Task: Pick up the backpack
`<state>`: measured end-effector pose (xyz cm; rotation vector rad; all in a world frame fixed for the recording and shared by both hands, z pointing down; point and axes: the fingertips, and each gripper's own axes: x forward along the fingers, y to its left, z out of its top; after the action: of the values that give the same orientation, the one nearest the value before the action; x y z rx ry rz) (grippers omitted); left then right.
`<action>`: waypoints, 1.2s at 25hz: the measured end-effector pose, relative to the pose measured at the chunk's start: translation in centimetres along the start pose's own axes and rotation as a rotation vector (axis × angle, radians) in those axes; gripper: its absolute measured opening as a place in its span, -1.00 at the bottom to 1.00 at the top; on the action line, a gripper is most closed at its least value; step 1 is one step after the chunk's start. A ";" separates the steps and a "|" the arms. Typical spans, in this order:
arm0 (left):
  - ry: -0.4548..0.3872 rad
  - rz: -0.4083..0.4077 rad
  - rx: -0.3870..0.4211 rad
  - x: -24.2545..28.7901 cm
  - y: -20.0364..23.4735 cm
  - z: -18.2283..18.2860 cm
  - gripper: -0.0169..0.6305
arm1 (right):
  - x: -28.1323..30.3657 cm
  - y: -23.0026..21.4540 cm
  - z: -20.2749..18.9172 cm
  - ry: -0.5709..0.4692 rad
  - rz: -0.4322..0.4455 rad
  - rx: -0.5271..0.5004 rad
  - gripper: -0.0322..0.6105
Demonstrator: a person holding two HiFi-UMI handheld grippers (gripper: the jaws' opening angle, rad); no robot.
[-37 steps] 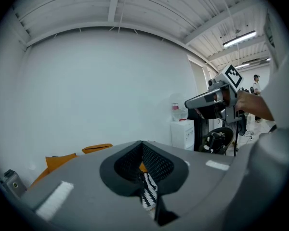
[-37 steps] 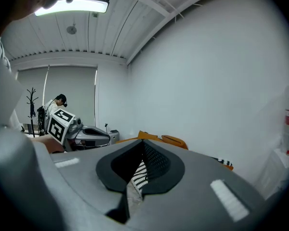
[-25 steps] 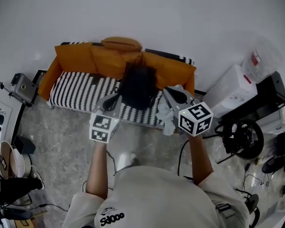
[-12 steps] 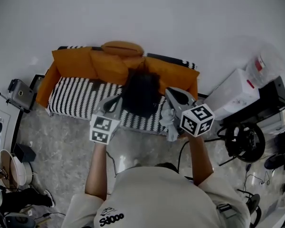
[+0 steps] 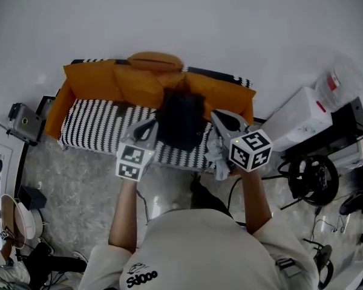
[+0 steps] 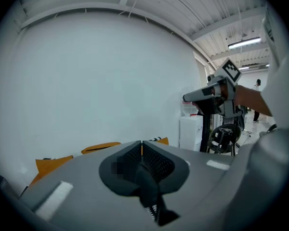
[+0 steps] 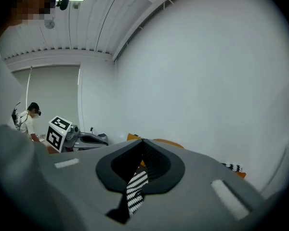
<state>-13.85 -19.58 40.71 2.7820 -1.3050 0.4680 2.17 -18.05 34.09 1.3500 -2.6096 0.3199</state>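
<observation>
Backpack [image 5: 180,121], black, slumped on striped sofa [image 5: 97,116] seat, looks soft and floppy, so I'd grab its top or a strap; left gripper [image 5: 150,125] and right gripper [image 5: 218,115] both clenched, empty.

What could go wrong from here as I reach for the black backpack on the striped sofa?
The left gripper and right gripper are both shut. Unless they open first, they will likely shove the backpack rather than grasp it. The bag sits right by the orange cushions, so a jaw might catch cushion fabric too. A cable on the floor near your feet could trip you.
</observation>
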 end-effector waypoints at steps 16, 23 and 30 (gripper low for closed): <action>0.166 -0.012 -0.036 13.6 7.1 -4.1 -0.70 | 13.2 -11.4 -1.3 0.091 0.036 0.071 -0.88; 0.211 -0.031 -0.091 20.4 10.3 -5.8 -0.65 | 20.3 -16.5 -3.1 0.175 0.059 0.090 -0.78; 0.273 -0.063 -0.154 25.4 12.0 -9.0 -0.62 | 25.6 -19.7 -6.0 0.262 0.073 0.119 -0.74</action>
<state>-9.94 -44.89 55.37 2.5185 -1.1384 0.6835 4.17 -47.45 48.57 1.1590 -2.4574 0.6271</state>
